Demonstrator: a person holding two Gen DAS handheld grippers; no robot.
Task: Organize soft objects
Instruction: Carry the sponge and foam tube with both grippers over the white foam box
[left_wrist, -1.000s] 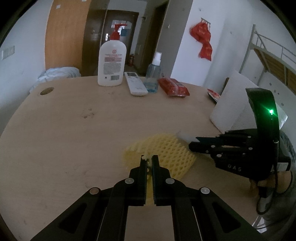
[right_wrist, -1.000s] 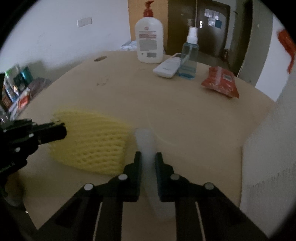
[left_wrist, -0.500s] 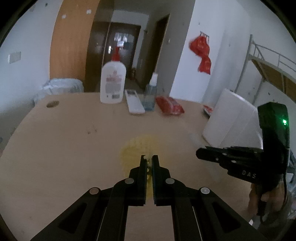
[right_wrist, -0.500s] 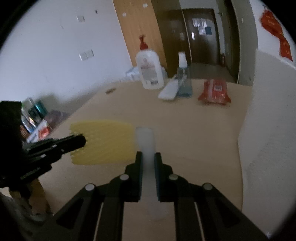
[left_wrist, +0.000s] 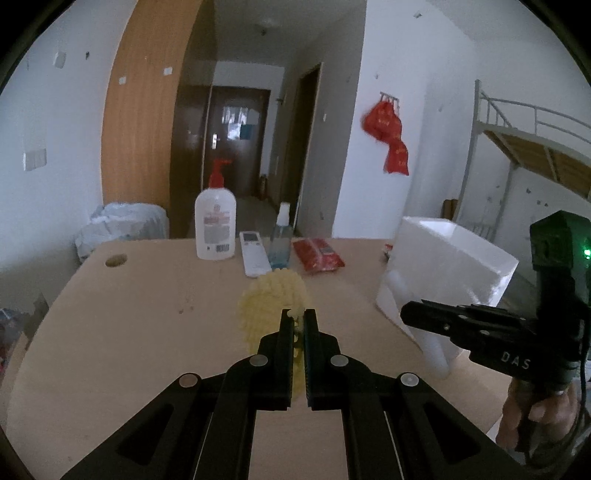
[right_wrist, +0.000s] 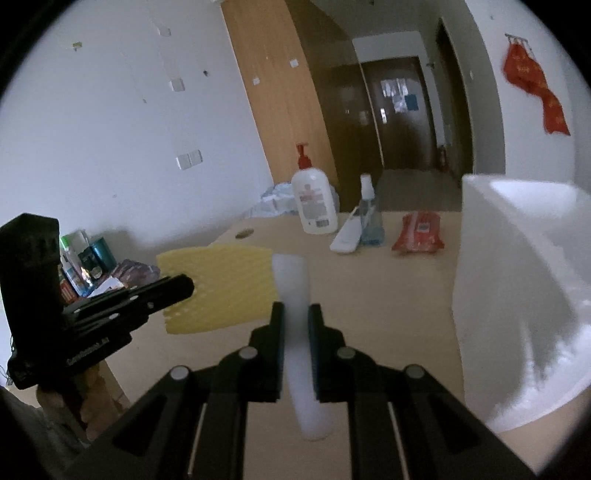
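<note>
Dormitory walls and a dark door stand behind the tabletop (left_wrist: 129, 332), where a white foam box (left_wrist: 454, 266) sits at the right. Left of that box, the left tongs (left_wrist: 297, 321) pinch a yellow foam net (left_wrist: 271, 299) by its edge; the right tongs (right_wrist: 295, 317) clamp a white foam tube (right_wrist: 293, 288). Both pieces are soft and lightly held, so a quick swing toward the box could slip them loose. A second ago both lay low on the tabletop; now they are raised.

Two grippers, one yellow foam net (left_wrist: 271, 299), one white foam tube (right_wrist: 295, 295), one foam box (left_wrist: 447, 266), two bottles.
</note>
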